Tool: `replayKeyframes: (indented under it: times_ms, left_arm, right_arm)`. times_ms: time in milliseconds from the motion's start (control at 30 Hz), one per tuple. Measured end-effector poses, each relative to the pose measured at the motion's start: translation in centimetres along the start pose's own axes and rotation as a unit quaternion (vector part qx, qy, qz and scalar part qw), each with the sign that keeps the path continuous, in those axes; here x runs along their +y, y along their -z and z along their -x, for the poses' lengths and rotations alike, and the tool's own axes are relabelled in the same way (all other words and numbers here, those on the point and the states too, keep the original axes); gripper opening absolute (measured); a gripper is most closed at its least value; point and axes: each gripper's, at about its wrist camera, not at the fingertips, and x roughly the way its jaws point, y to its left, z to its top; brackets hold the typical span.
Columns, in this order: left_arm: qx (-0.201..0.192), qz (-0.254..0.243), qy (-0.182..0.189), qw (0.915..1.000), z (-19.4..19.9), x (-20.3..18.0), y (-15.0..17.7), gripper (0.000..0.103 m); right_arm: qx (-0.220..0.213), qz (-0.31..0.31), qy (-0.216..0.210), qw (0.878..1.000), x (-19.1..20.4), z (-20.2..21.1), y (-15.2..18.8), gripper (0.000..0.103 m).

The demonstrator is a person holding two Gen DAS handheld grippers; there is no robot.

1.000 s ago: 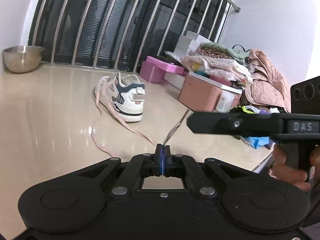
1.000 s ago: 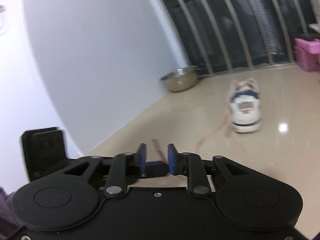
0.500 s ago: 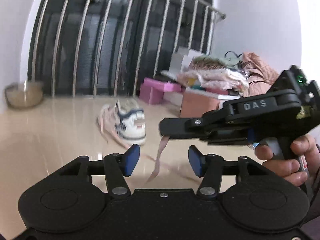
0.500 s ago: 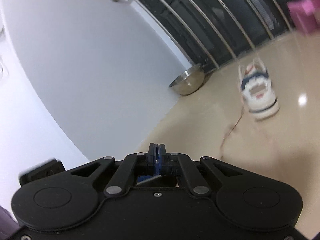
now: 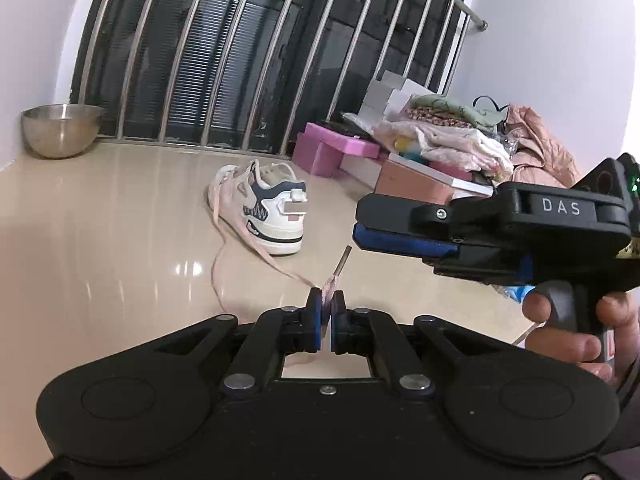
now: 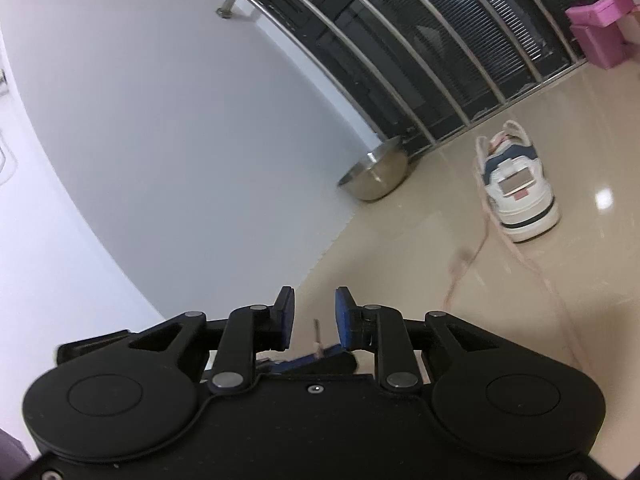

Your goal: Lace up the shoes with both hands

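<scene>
The left tool (image 5: 326,312) pinches the pink lace (image 5: 256,252) near its aglet (image 5: 343,260) – keep it taut; the right tool (image 6: 314,316) is open, fingers apart.

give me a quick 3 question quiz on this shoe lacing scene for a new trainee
1. True or false: the left gripper is shut on the pink lace.
2. The right gripper jaws are: A open, B shut on the lace, C out of view.
3. Fill in: the metal bowl stands on the floor by the ____.

Key: 1 true; 2 A; 3 railing. The sneaker lies apart from both grippers.
</scene>
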Motion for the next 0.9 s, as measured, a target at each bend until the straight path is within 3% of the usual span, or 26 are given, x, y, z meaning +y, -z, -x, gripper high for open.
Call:
replayKeyframes:
  times_ms: [200,233,300,500,700,767,900]
  left_arm:
    - [0.002,-0.011,0.006,0.9999,0.4,-0.4,-0.1,0.004]
    - [0.002,-0.012,0.007,0.9999,0.4,-0.5,0.0,0.004]
    - [-0.002,-0.016,0.003,0.9999,0.5,-0.5,0.0,0.004]
    - [-0.015,-0.035,-0.011,0.9992,0.8,-1.1,0.0,0.016]
    - [-0.021,-0.064,-0.022,0.9975,0.9,-1.8,-0.1,0.017]
    - [-0.016,-0.061,-0.021,0.9978,0.7,-1.8,-0.1,0.016]
    - [-0.012,-0.043,-0.014,0.9989,0.6,-1.2,0.0,0.004]
  right_arm:
    - [0.009,-0.013,0.003,1.000,0.2,-1.0,0.6,0.024]
    - [0.012,-0.014,0.002,1.000,0.2,-1.2,0.7,0.021]
    - [0.015,-0.014,0.002,1.000,0.4,-1.4,0.8,0.001]
    - [0.002,-0.018,0.016,1.000,0.4,-1.4,1.1,0.000]
    - [-0.004,-0.035,0.031,0.999,-0.1,-1.3,1.2,0.000]
    - [-0.003,-0.035,0.036,0.999,-0.1,-1.4,1.3,0.000]
    - [-0.003,-0.036,0.043,0.998,-0.2,-1.6,1.5,0.000]
